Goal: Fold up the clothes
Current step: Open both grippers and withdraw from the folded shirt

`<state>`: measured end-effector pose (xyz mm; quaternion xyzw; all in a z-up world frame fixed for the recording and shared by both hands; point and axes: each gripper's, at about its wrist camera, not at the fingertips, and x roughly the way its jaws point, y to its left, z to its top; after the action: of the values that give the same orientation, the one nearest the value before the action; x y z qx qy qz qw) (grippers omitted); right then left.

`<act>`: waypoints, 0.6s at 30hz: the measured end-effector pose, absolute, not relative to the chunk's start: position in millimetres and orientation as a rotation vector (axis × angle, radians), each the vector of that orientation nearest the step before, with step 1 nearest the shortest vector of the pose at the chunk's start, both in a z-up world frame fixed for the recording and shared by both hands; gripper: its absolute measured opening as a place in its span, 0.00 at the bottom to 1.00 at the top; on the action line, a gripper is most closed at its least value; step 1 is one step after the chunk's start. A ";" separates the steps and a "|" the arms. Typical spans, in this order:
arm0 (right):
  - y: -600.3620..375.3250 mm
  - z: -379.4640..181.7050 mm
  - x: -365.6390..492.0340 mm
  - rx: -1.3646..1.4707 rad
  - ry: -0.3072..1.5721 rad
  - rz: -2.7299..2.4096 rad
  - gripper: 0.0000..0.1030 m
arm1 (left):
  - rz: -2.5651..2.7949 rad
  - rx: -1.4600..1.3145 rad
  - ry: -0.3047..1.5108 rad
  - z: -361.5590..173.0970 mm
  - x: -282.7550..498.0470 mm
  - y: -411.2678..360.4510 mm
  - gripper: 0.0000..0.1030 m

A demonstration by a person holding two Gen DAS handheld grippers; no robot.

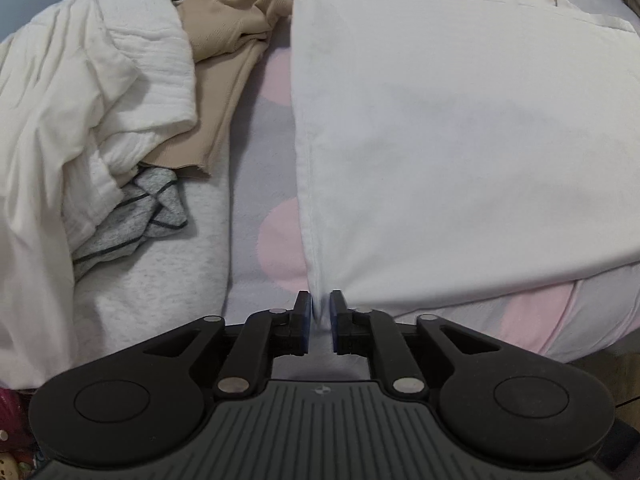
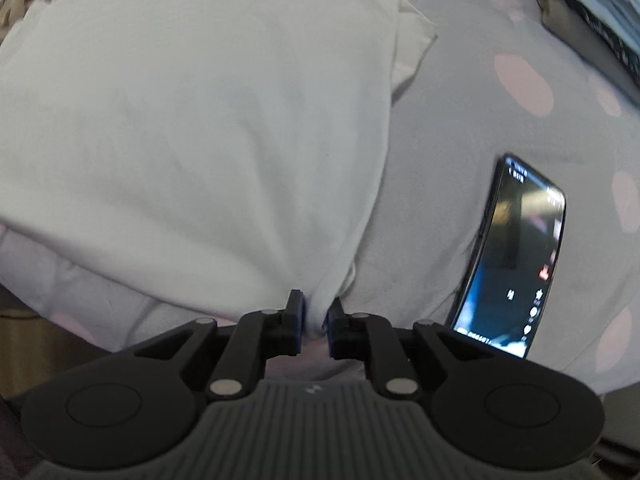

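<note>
A white T-shirt (image 1: 460, 128) lies folded flat on the bed, its left folded edge running toward my left gripper (image 1: 320, 316). The left jaws stand a little apart over the near-left corner, and a thin strip of the shirt's edge sits loosely in the gap. In the right wrist view the same shirt (image 2: 192, 120) spreads up and left. Its near-right corner is puckered into a small bunch between the slightly parted jaws of my right gripper (image 2: 316, 320). Both grippers point steeply down at the bed.
A heap of clothes sits left of the shirt: white garment (image 1: 80, 100), tan one (image 1: 232, 32), grey striped piece (image 1: 136, 216). A lit phone (image 2: 516, 256) lies right of the right gripper. The grey bedsheet with pink dots (image 2: 500, 92) drops off at the near edge.
</note>
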<state>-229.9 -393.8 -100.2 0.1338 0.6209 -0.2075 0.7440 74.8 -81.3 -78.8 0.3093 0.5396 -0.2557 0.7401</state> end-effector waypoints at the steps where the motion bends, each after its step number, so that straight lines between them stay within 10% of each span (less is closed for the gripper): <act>1: -391.0 -99.2 -229.3 0.261 1.367 -0.461 0.24 | -0.558 0.663 1.186 -75.7 75.3 -78.9 0.17; 5: -392.9 -85.5 -236.5 0.254 1.351 -0.479 0.41 | -0.563 0.572 1.148 -53.5 76.6 -69.4 0.28; 18: -456.0 -6.9 -227.6 0.398 1.071 -0.558 0.53 | -0.733 0.477 0.880 6.8 75.0 -123.3 0.29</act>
<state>-227.6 -456.0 -6.9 0.1858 0.5000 -0.2607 0.8047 75.0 -123.3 6.8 0.2236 0.4123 -0.3433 0.8137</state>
